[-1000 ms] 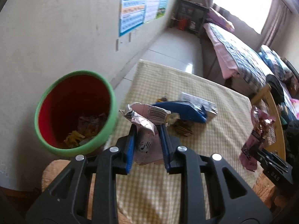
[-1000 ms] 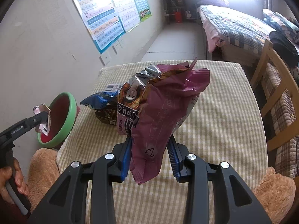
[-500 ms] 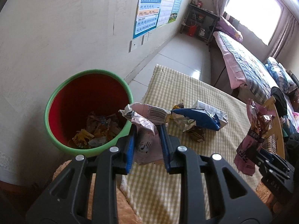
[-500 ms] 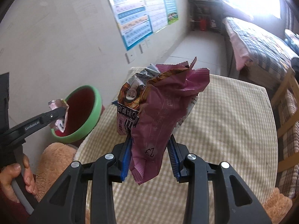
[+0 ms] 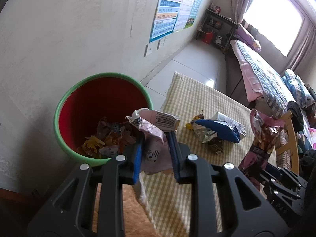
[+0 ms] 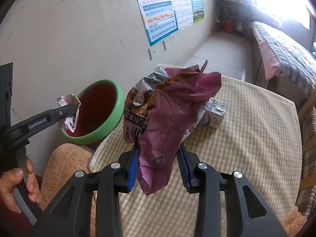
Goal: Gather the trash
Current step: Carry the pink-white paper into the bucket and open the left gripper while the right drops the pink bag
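My left gripper (image 5: 156, 138) is shut on a crumpled pink wrapper (image 5: 152, 136) with a barcode, held at the near rim of the red bin with a green rim (image 5: 65, 100); the bin holds several wrappers. In the right wrist view that gripper (image 6: 74, 108) and the pink wrapper (image 6: 69, 116) hang just in front of the bin (image 6: 116, 106). My right gripper (image 6: 158, 148) is shut on a purple snack bag (image 6: 171, 118), held above the checked tablecloth (image 6: 246, 138). From the left wrist view the purple bag (image 5: 260, 138) shows at the right.
A blue snack bag (image 5: 219, 128), a white carton (image 5: 227, 118) and small crumpled wrappers lie on the table. A tan plush cushion (image 6: 61, 162) sits at the table's near-left corner. A wooden chair (image 5: 290, 138) and a bed (image 5: 262, 69) stand to the right. A hand (image 6: 17, 189) grips the left handle.
Both grippers have swung left towards the bin with their wrappers still held. The bin now sits closer and more central in both views.
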A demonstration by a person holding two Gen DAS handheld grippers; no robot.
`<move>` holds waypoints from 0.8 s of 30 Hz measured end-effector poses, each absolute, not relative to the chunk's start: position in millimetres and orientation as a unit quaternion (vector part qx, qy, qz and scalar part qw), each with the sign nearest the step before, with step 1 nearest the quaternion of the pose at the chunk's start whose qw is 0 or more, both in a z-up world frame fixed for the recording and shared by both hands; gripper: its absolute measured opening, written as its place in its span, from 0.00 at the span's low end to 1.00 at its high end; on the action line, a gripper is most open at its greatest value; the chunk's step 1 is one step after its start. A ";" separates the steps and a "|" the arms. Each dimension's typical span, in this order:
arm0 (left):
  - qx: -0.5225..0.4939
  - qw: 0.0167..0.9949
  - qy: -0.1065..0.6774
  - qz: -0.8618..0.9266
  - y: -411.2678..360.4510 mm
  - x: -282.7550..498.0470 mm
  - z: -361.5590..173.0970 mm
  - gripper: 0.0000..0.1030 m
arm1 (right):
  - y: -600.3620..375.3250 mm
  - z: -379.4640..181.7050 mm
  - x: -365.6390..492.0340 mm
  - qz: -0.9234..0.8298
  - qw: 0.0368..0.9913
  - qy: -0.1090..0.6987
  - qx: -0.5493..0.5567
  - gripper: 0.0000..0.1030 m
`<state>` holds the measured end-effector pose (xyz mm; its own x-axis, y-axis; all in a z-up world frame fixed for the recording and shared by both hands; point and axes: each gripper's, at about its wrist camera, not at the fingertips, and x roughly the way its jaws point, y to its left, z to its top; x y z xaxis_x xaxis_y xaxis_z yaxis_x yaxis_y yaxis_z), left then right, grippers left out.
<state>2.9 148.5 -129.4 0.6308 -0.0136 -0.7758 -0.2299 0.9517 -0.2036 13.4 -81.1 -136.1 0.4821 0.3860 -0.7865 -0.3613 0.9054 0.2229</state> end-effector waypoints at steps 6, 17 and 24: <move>-0.161 0.890 0.419 0.084 176.2 -1.2 -129.8 0.24 | -52.7 -125.6 24.4 0.241 0.860 0.449 0.004 0.35; -0.178 0.884 0.414 0.124 232.5 -6.2 -132.7 0.24 | 24.2 -109.3 55.6 0.317 0.839 0.443 -0.007 0.35; -0.189 0.876 0.421 0.138 256.6 -6.6 -142.5 0.24 | 73.1 -115.9 77.7 0.359 0.812 0.460 -0.019 0.35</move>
